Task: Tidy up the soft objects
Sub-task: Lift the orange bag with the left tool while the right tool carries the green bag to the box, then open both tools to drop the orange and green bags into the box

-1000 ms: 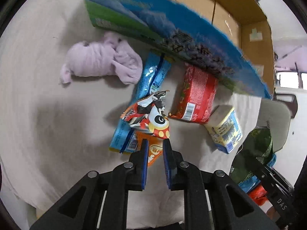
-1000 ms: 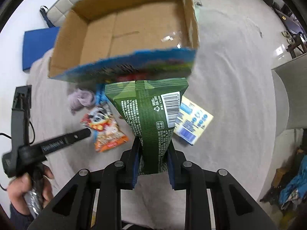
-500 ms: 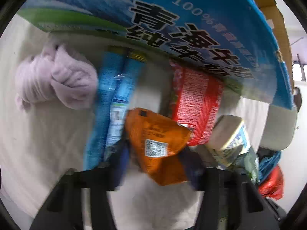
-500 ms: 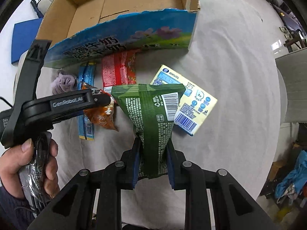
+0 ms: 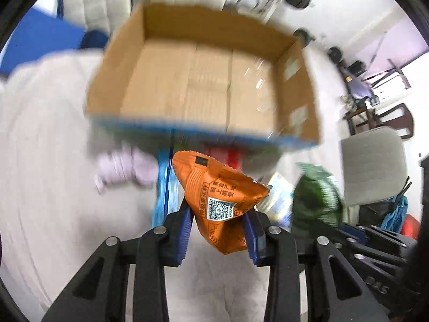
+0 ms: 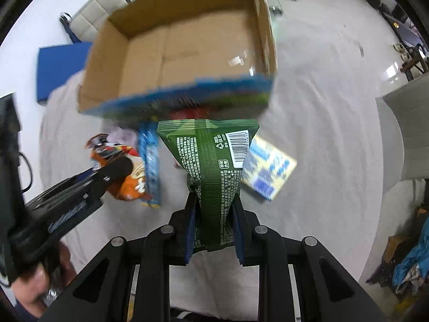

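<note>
Left hand-held gripper (image 5: 217,230) is clamping an orange snack pouch (image 5: 218,197), jaws having just been closing on it; the pouch is showing a QR code and Chinese print (too blurred to read), long axis running up from the jaws toward the cardboard box (image 5: 203,80). Right hand-held gripper (image 6: 213,230) is gripping a green snack bag (image 6: 210,158) tight, barcode and recycling mark facing the camera, long axis pointing at the box. Both are hanging above the cloth-covered bench (image 6: 321,102).
</note>
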`<state>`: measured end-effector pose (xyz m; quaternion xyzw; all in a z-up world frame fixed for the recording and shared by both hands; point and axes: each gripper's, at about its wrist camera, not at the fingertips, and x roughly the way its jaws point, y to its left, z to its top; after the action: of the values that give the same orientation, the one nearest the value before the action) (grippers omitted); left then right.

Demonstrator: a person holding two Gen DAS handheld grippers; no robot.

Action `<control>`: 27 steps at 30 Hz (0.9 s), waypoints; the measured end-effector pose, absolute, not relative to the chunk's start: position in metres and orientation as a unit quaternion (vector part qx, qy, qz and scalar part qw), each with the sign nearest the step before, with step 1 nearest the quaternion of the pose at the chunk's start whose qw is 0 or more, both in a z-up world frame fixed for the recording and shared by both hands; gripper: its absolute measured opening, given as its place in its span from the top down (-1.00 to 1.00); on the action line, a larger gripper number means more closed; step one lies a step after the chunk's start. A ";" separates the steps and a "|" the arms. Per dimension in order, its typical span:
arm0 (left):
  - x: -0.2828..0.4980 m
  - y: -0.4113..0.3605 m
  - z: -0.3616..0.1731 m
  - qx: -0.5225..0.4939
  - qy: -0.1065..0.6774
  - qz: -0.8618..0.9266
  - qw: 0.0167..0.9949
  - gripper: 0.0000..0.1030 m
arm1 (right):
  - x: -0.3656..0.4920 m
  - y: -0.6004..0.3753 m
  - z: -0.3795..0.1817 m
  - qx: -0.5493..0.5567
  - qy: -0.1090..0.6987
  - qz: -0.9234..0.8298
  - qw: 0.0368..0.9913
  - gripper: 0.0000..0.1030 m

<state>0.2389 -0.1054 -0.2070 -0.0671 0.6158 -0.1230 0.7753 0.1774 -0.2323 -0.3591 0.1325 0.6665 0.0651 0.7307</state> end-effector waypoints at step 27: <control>0.497 -0.140 -0.271 -0.015 0.686 -0.162 0.709 0.38 | 0.419 -0.235 -0.405 0.122 0.657 0.024 0.743 0.51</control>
<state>0.4967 -0.1398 -0.2707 -0.0153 0.6862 -0.1620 0.7090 0.4190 -0.2351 -0.4054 0.1221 0.6571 0.0236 0.7434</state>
